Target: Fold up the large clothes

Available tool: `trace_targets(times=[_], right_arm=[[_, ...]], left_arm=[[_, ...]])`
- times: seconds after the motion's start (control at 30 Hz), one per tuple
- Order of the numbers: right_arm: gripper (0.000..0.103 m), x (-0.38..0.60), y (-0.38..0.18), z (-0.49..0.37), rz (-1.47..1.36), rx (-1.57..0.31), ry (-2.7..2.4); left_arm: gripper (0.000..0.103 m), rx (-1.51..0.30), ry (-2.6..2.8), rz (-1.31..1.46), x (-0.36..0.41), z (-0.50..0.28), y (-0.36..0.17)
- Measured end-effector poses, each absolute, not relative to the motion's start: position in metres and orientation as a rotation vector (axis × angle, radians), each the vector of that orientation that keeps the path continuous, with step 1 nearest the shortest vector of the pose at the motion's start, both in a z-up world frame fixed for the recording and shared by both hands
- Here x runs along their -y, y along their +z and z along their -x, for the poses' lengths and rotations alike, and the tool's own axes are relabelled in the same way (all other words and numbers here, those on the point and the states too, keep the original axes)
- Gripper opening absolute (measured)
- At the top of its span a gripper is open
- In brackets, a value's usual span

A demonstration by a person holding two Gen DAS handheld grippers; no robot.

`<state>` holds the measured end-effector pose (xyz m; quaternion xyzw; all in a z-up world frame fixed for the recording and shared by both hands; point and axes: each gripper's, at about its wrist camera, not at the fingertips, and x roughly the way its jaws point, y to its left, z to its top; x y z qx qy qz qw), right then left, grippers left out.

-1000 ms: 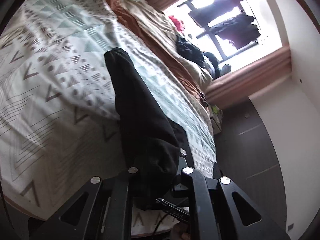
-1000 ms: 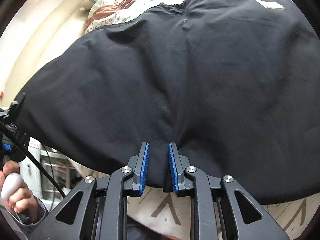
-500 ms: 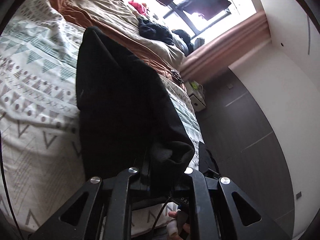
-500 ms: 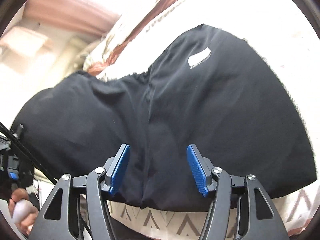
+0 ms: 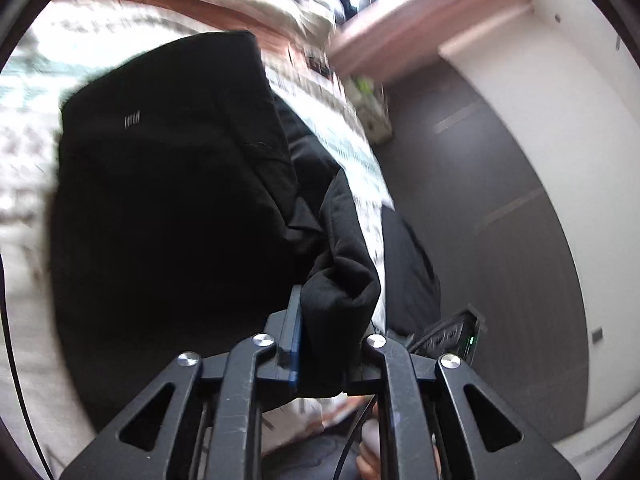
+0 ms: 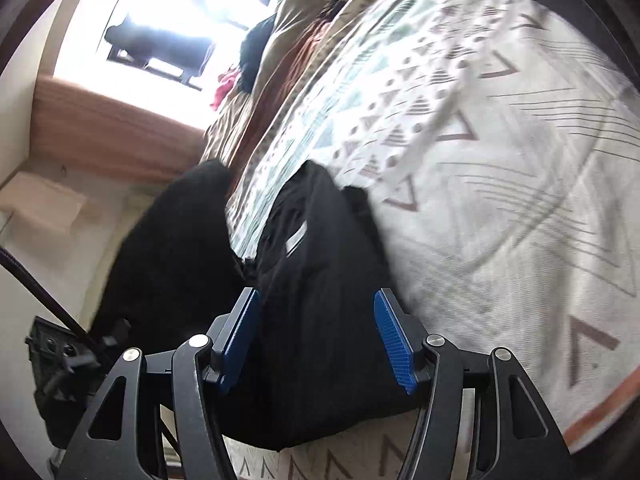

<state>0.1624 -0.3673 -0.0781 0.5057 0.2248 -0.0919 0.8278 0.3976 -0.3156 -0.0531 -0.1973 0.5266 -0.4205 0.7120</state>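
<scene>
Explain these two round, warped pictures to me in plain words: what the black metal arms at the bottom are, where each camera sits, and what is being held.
There is no robot here. A person carries a hand-held claw in each hand, and a wide-angle camera on each claw looks forward along its two fingers, hence the round, bent pictures.

In the left wrist view, the left claw is shut on a bunched fold of a black garment.

In the right wrist view, the right claw stands open. The same black garment lies between its blue pads, which are not pressing on it.

The garment lies on a bed with a patterned cover. A bright window is behind.
</scene>
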Motion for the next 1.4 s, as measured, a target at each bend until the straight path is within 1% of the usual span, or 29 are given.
trace_targets(times=[0.07,0.13,0.17,0.23,0.27,0.3,0.33,0.4,0.43,0.47,0.5,0.7,0.83,0.87,0.9,0.93,0.97,1.07,1.1,1.23,1.4], right_arm=[[0.058,0.375,-0.083,-0.155,-1.096,-0.478,-0.214],[0.058,0.381,-0.083,-0.151,-1.116,-0.475,-0.208],[0.058,0.383,-0.083,-0.147,-1.12,-0.472,-0.204],[0.058,0.385,-0.08,-0.144,-1.124,-0.46,-0.199],[0.058,0.389,-0.077,-0.146,-1.127,-0.452,-0.192],[0.058,0.39,-0.076,-0.146,-1.13,-0.439,-0.18],[0.058,0.39,-0.074,-0.146,-1.131,-0.426,-0.165],[0.058,0.389,-0.074,-0.148,-1.13,-0.405,-0.133],[0.06,0.387,-0.071,-0.149,-1.127,-0.394,-0.11],[0.07,0.386,-0.072,-0.151,-1.119,-0.388,-0.09],[0.076,0.384,-0.07,-0.154,-1.108,-0.385,-0.076],[0.076,0.371,-0.065,-0.166,-1.027,-0.424,-0.044],[0.076,0.358,-0.063,-0.176,-0.933,-0.543,-0.081],[0.07,0.356,-0.064,-0.177,-0.918,-0.564,-0.09],[0.041,0.354,-0.062,-0.178,-0.904,-0.577,-0.103],[0.026,0.354,-0.061,-0.178,-0.89,-0.592,-0.111],[0.019,0.355,-0.061,-0.18,-0.885,-0.617,-0.109],[0.011,0.352,-0.056,-0.181,-0.864,-0.632,-0.099],[0.01,0.352,-0.055,-0.181,-0.857,-0.638,-0.092],[0.008,0.355,-0.06,-0.176,-0.869,-0.64,-0.067],[0.007,0.362,-0.08,-0.166,-0.89,-0.629,-0.066]], left_arm=[[0.02,-1.23,-0.937,0.42,0.328,-0.398,-0.065],[0.031,-1.269,-0.954,0.424,0.333,-0.399,-0.072],[0.034,-1.282,-0.965,0.435,0.332,-0.4,-0.073],[0.049,-1.286,-1.004,0.476,0.325,-0.403,-0.072],[0.054,-1.272,-1.007,0.478,0.321,-0.404,-0.069],[0.066,-1.253,-1.003,0.473,0.317,-0.401,-0.064],[0.075,-1.226,-0.992,0.463,0.311,-0.401,-0.058],[0.077,-1.174,-0.969,0.456,0.293,-0.4,-0.048],[0.077,-1.165,-0.961,0.455,0.288,-0.399,-0.047],[0.077,-1.159,-0.944,0.455,0.28,-0.401,-0.047],[0.077,-1.154,-0.925,0.452,0.274,-0.403,-0.05],[0.077,-1.15,-0.758,0.397,0.232,-0.414,-0.071],[0.077,-1.175,-0.693,0.39,0.212,-0.409,-0.092],[0.077,-1.186,-0.687,0.387,0.21,-0.407,-0.095],[0.077,-1.194,-0.683,0.382,0.208,-0.405,-0.098],[0.077,-1.197,-0.681,0.377,0.203,-0.403,-0.099],[0.077,-1.199,-0.681,0.377,0.201,-0.402,-0.1],[0.077,-1.202,-0.675,0.38,0.199,-0.396,-0.101],[0.077,-1.202,-0.671,0.379,0.2,-0.397,-0.1],[0.077,-1.211,-0.659,0.39,0.198,-0.396,-0.104],[0.077,-1.234,-0.661,0.387,0.202,-0.395,-0.11]])
